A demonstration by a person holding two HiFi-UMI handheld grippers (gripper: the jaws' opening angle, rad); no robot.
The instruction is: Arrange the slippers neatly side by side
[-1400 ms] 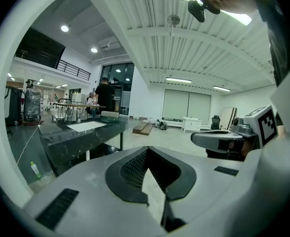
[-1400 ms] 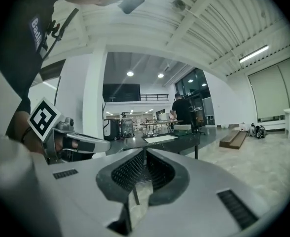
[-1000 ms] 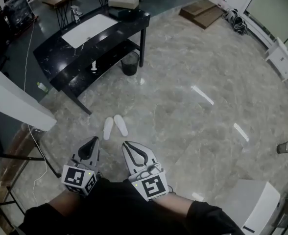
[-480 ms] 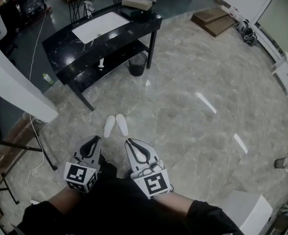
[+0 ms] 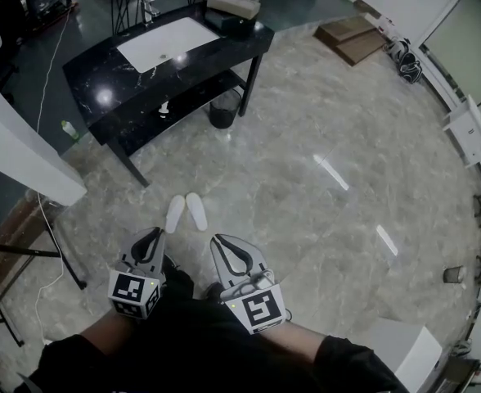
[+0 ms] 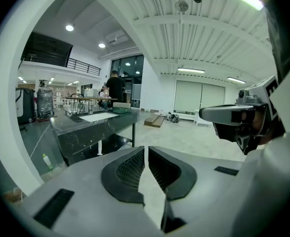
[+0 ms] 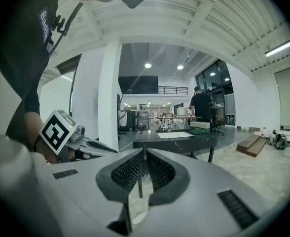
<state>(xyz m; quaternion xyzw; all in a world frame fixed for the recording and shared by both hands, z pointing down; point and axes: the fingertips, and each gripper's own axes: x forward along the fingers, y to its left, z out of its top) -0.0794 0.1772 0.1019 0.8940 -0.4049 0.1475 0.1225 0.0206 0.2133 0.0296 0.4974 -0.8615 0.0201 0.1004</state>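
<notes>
Slippers (image 5: 186,212) lie in a slight V on floor (image 5: 306,211), untouched; approach step. L gripper (image 5: 152,236) & R gripper (image 5: 221,242) both pressed together, empty; next: reach down, open jaws

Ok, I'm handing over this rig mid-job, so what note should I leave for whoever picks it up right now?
Grips: left tool shut, empty; right tool shut, empty, both short of the slippers.
The two white slippers lie on the floor ahead, before the black table, far ends close, near ends splayed.
Done: nothing gripped yet.
Left: reach them, set them parallel, side by side.
</notes>
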